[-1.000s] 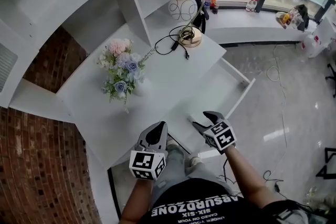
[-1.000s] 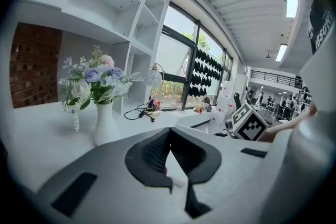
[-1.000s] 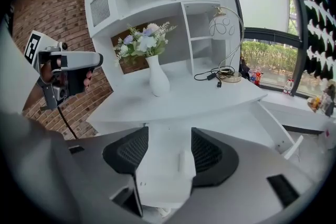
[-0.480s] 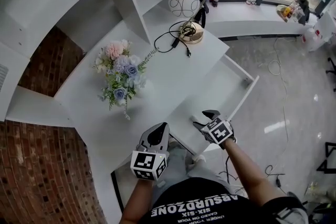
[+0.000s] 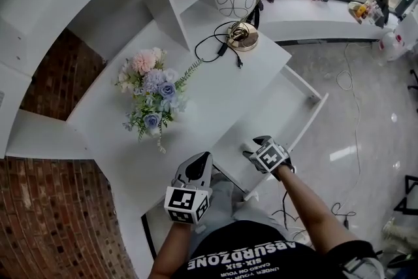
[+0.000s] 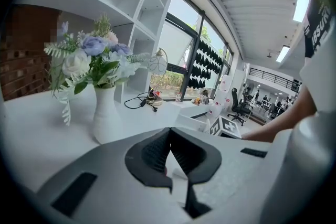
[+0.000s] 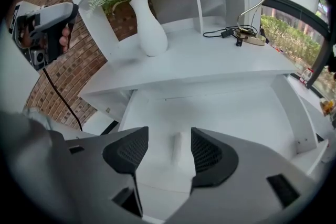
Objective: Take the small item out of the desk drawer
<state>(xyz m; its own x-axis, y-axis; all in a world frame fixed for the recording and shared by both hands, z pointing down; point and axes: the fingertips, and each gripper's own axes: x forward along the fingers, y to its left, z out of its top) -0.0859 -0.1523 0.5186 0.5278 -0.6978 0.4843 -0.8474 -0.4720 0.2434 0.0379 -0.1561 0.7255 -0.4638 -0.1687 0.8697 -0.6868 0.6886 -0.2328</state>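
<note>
The white desk drawer (image 5: 312, 109) stands pulled out at the desk's right side. Seen in the right gripper view, a small white block (image 7: 178, 148) lies on the drawer floor (image 7: 236, 107) near the front. My right gripper (image 7: 169, 140) is open, with one jaw on each side of the block and neither touching it. From the head view that right gripper (image 5: 256, 146) is lowered into the drawer's front left corner. My left gripper (image 5: 198, 160) hovers at the desk's front edge, and its jaws are shut with nothing between them (image 6: 169, 156).
A white vase of flowers (image 5: 153, 98) stands on the desk top (image 5: 196, 108). A round lamp (image 5: 235, 0) and its black cable (image 5: 219, 44) sit at the back. Shelves rise behind, brick wall to the left, tiled floor (image 5: 366, 114) right of the drawer.
My right gripper has dropped lower into the drawer's front left corner. The left gripper has hardly moved.
</note>
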